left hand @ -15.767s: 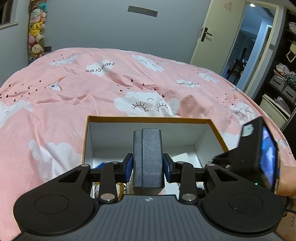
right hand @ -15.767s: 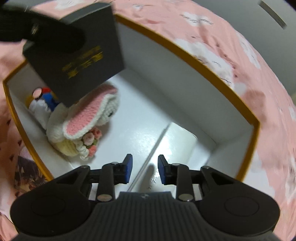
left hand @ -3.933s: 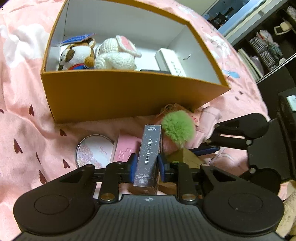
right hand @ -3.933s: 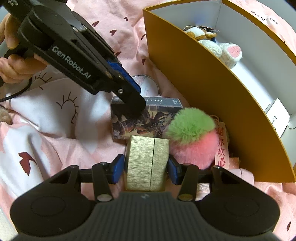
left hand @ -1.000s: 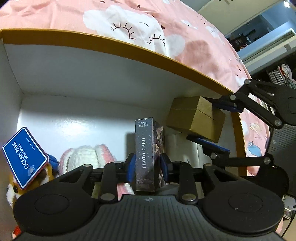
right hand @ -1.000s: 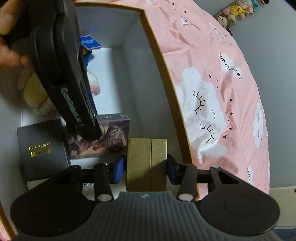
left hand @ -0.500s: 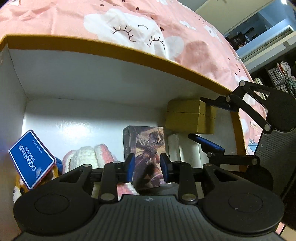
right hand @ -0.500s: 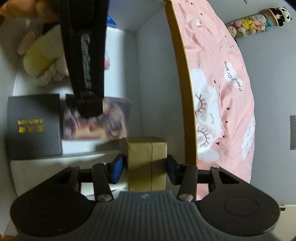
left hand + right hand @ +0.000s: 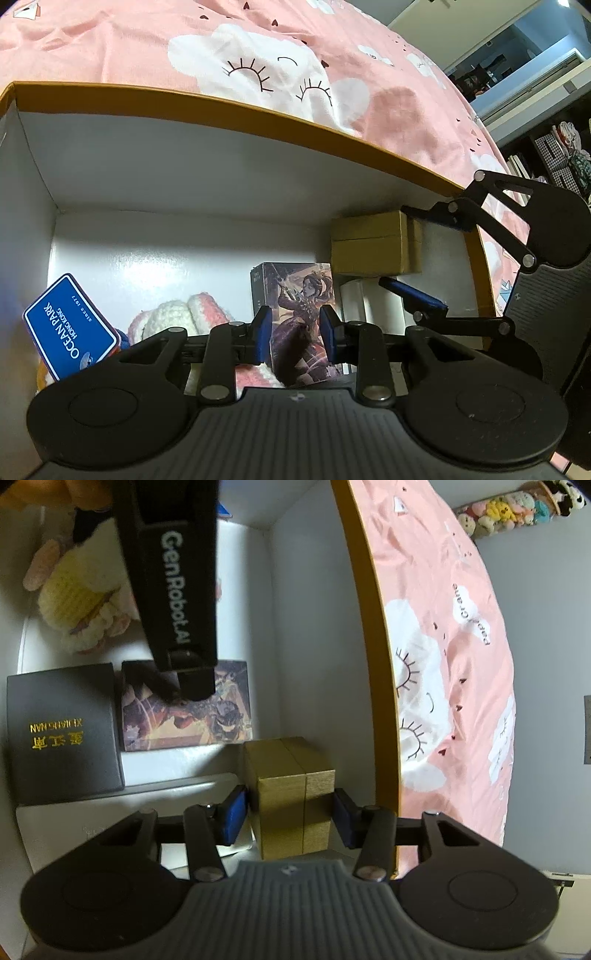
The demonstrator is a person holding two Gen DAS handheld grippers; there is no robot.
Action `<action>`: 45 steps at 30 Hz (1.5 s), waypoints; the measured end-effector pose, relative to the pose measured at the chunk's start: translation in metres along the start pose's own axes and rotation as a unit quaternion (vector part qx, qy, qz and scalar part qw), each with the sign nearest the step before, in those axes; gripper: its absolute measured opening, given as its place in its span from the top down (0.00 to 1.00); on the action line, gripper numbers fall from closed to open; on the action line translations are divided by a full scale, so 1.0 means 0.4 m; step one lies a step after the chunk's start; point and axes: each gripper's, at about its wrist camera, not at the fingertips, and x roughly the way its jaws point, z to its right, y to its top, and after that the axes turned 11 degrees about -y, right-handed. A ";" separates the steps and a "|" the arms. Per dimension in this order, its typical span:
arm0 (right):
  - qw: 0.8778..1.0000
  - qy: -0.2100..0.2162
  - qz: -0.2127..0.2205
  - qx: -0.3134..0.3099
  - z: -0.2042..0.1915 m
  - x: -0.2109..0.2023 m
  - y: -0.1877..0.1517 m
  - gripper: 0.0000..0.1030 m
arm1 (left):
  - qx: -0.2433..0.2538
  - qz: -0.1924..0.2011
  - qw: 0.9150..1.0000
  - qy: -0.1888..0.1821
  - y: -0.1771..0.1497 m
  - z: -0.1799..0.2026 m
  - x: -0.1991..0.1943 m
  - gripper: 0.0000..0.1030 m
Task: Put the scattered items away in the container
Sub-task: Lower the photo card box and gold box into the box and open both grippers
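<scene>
The container (image 9: 258,107) is an orange-rimmed box, white inside. The photo card box (image 9: 295,295) lies flat, picture up, on its floor. My left gripper (image 9: 295,332) hovers over it, open and not pinching it; in the right wrist view one of its fingertips (image 9: 194,681) is just above the card box (image 9: 207,720). The gold box (image 9: 291,794) sits in the container's corner, against a white box (image 9: 129,812). My right gripper (image 9: 288,819) straddles it, open, with thin gaps at both pads. From the left wrist view its lower finger (image 9: 410,295) is clear of the gold box (image 9: 373,243).
Inside the container are also a black box with gold lettering (image 9: 62,731), a crocheted rabbit plush (image 9: 81,602) and a blue Ocean Park tag (image 9: 70,328). A pink cloud-print bedspread (image 9: 295,55) surrounds the container. A hand (image 9: 85,491) holds the left gripper.
The photo card box went from upright between my left pads to lying flat on the container floor. The gold box came down into the corner and the right pads eased off it.
</scene>
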 end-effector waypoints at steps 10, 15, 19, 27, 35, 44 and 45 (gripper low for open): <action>0.998 -0.002 0.061 0.010 0.015 -0.062 0.029 0.73 | 0.004 0.004 1.000 0.014 0.014 -0.006 0.002 0.80; 0.996 0.005 0.085 0.020 0.008 -0.058 0.045 0.81 | -0.022 0.005 1.000 -0.003 0.024 -0.034 0.003 0.82; 0.995 0.017 0.088 0.033 0.017 -0.044 0.065 0.80 | -0.035 0.014 0.999 -0.008 0.034 -0.042 0.005 0.82; 0.998 0.015 0.051 0.015 0.000 0.001 0.026 0.80 | -0.041 0.000 0.999 -0.007 0.051 -0.048 0.033 0.82; 0.995 0.008 0.061 0.074 0.036 -0.042 -0.008 0.80 | -0.057 -0.020 0.998 -0.017 0.059 -0.036 0.055 0.82; 0.993 -0.005 0.064 0.095 0.020 -0.079 -0.024 0.79 | -0.071 -0.030 0.997 -0.014 0.054 -0.015 0.073 0.82; 0.993 -0.005 0.066 0.096 0.017 -0.085 -0.024 0.79 | -0.072 -0.029 0.997 -0.014 0.054 -0.014 0.073 0.82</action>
